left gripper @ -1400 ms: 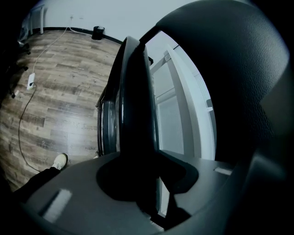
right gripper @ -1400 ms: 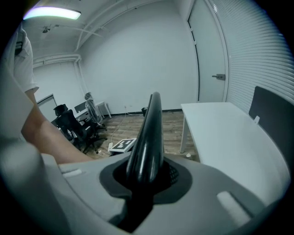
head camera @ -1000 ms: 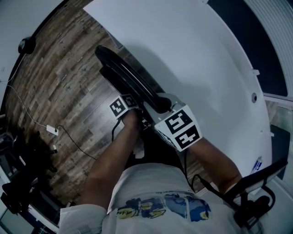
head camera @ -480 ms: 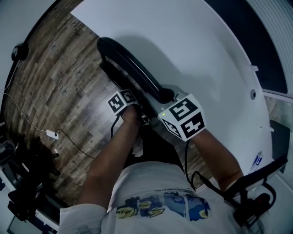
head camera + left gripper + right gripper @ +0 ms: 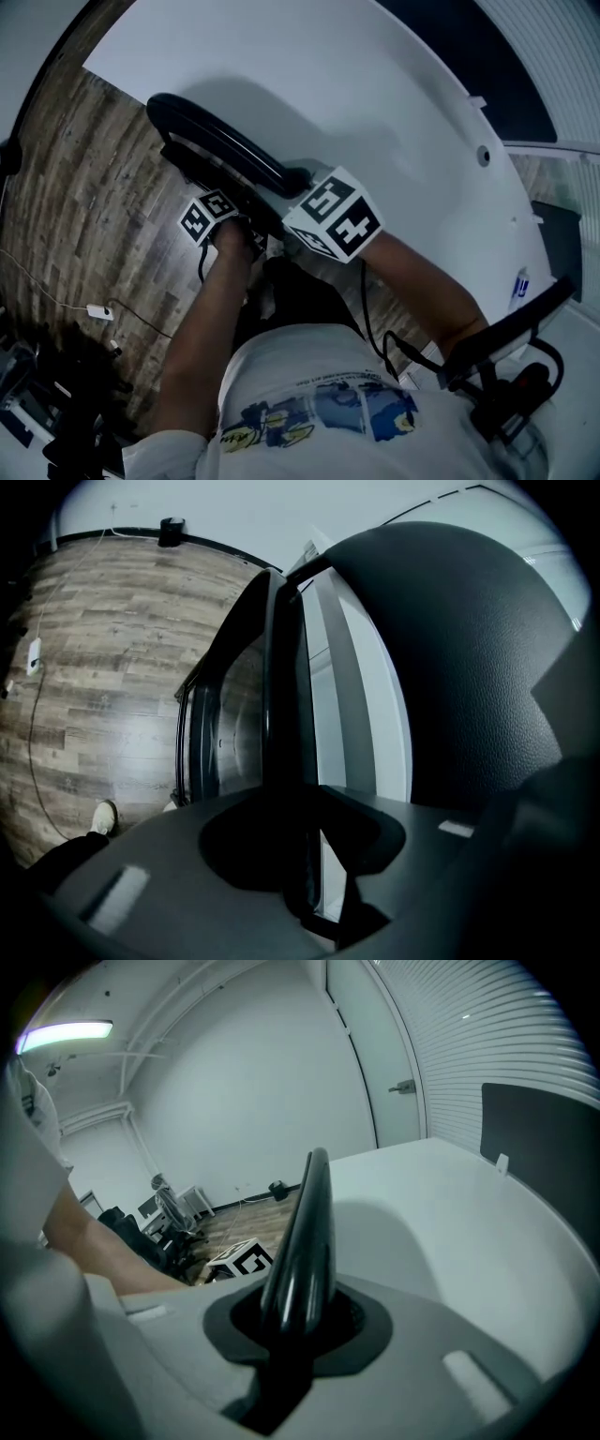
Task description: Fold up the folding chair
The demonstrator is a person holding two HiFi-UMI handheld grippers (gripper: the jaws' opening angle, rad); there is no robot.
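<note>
The black folding chair stands folded flat on the wood floor, close to a white wall. My left gripper is shut on the thin black edge of the chair's seat panel, which runs up between its jaws. The padded black backrest fills the right of the left gripper view. My right gripper is shut on a glossy black frame tube that rises out of its jaws. The left gripper's marker cube shows beyond that tube.
A cable with a white adapter lies on the wood floor at the left. Dark equipment stands at the lower left and a black stand at the lower right. Office chairs stand far back. A shoe is near the chair's foot.
Both grippers and the chair have shifted left and a little up in the head view, along the white wall. Both grips stay as they were.
</note>
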